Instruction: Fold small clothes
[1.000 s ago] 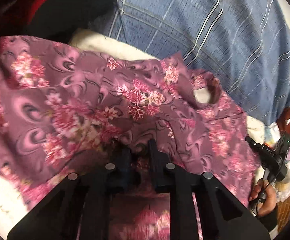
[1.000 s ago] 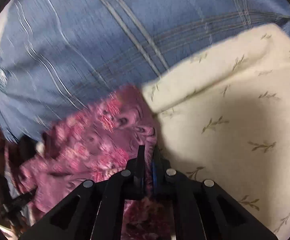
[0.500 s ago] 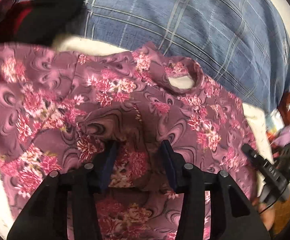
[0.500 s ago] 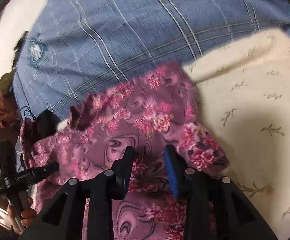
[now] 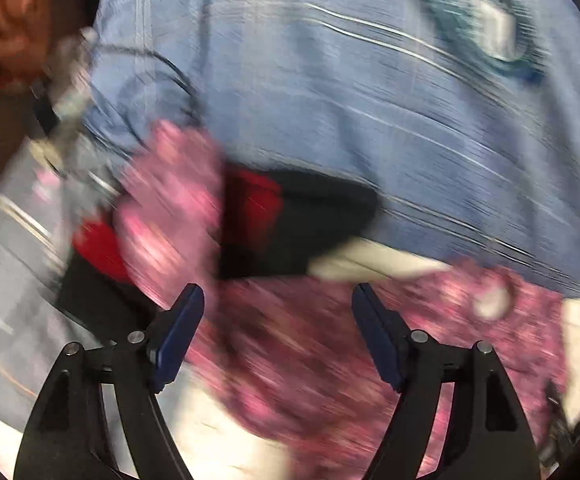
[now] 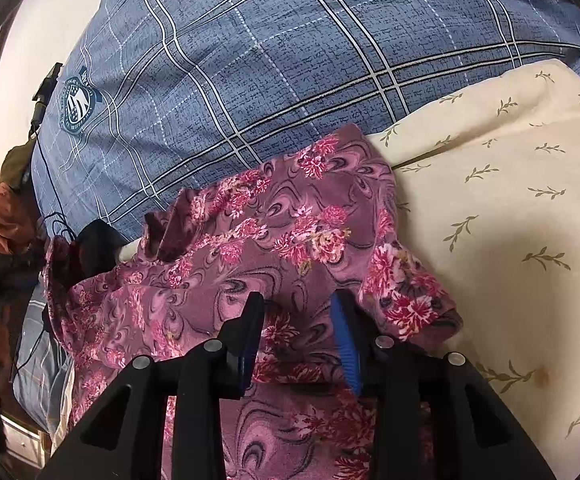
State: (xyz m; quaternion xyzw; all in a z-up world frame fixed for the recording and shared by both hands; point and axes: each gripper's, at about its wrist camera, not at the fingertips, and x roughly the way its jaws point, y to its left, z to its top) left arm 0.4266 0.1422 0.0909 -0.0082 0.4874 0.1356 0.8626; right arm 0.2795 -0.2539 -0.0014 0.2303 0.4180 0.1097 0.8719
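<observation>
Left gripper point(image 5: 276, 330) has let go and lifted off the floral top point(image 6: 282, 248) since a second ago, fingers opening wide, nothing between them. Right gripper point(image 6: 296, 334) fingers are opening too, straddling loose fabric; top lies on the cream sheet point(image 6: 510, 200), plaid pillow point(image 6: 290, 60) behind.

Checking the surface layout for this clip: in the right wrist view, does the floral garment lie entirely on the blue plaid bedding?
No, the floral garment lies mostly on the cream leaf-print cover, with only its far edge against the blue plaid bedding.
</observation>
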